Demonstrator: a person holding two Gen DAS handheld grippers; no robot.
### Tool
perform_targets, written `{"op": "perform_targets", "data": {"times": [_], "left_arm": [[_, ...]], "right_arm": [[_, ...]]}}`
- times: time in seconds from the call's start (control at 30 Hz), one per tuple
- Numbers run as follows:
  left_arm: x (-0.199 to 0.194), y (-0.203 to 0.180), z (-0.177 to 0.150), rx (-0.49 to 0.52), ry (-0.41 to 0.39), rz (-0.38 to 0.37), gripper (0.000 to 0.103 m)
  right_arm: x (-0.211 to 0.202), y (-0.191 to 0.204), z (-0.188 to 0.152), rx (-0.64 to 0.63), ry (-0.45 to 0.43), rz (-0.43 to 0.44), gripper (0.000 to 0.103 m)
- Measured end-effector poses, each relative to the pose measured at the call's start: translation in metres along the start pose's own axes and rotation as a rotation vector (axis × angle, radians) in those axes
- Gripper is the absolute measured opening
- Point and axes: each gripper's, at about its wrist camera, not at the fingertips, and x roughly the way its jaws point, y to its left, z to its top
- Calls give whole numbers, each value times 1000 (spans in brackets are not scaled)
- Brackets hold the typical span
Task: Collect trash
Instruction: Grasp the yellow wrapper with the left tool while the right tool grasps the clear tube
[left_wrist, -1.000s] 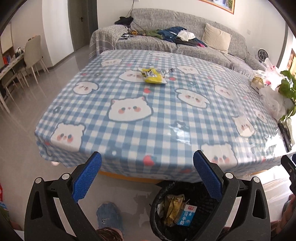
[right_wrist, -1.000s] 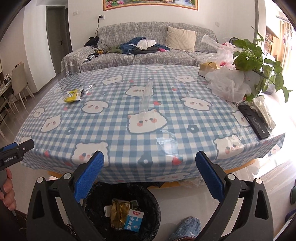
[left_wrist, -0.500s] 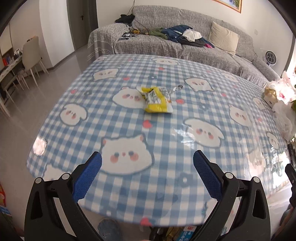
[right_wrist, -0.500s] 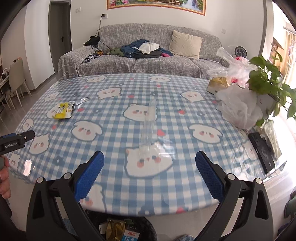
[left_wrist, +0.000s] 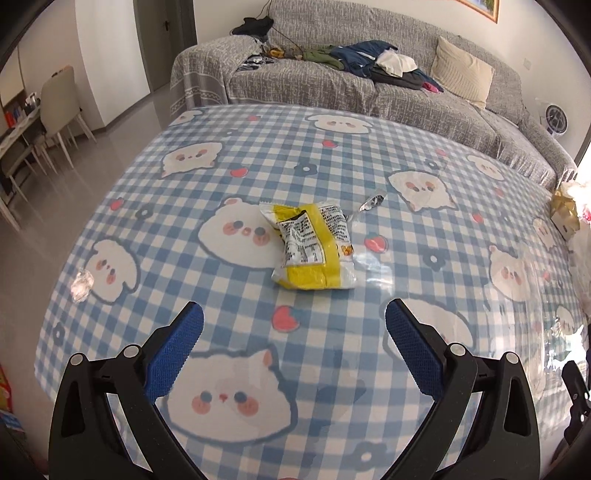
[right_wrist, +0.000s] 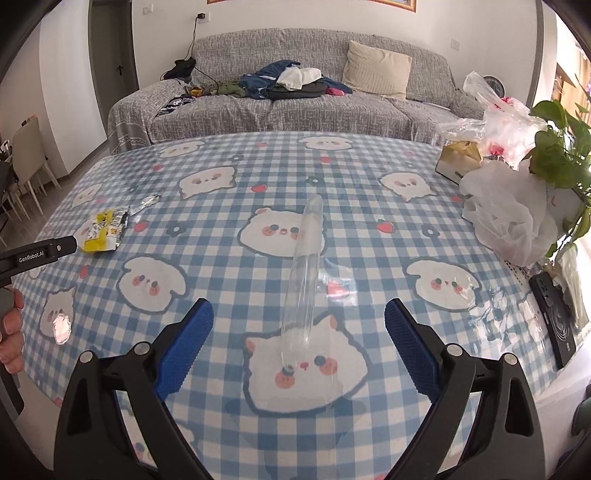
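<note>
Listing, left to right, over table (left_wrist: 184, 280) under blue-check animal-print cloth:

Left tongs (left_wrist: 294, 325): apart, nothing between pads, poised above cloth, pointing at wrapper. Seen also at left edge of right view, with fingers of hand (right_wrist: 11, 332) below.

Wrapper (left_wrist: 314, 247): yellow and white snack pack, crumpled, flat on table just beyond left tongs, well apart from pads. Small foil scrap (left_wrist: 371, 202) near its far right corner, not touching.

Crumpled clear scrap (left_wrist: 82, 286): at left table edge, well apart from wrapper.

Right tongs (right_wrist: 298, 325): apart, having just closed slightly, pads not touching anything.

Clear tube (right_wrist: 303, 273): long, transparent, lying on cloth, running away from right tongs; near end between the pads in view, apart from both. Whether bottle or sleeve, cannot tell.

White plastic bags (right_wrist: 513, 214): heaped at right side of table, beside small box (right_wrist: 458, 162) and potted plant (right_wrist: 557, 155).

Black flat device (right_wrist: 554, 317): at right table edge, near bags.

Grey sofa (right_wrist: 295, 110): behind table, clothes piled on seat.
</note>
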Motion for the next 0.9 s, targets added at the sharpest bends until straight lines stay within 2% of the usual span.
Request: {"op": "perform_targets", "data": {"times": [0.53,0.8,0.9], "left_arm": [[75,-5,46,-26,64,9,97],[98,-6,51,-41,91,16,96],[103,-7,51,-49,102,20,91]], "right_arm": [[71,-7,35,33,51,29,82],[95,-13,35,41,90,31,74],[101,-14,34,43,105,35,70]]}}
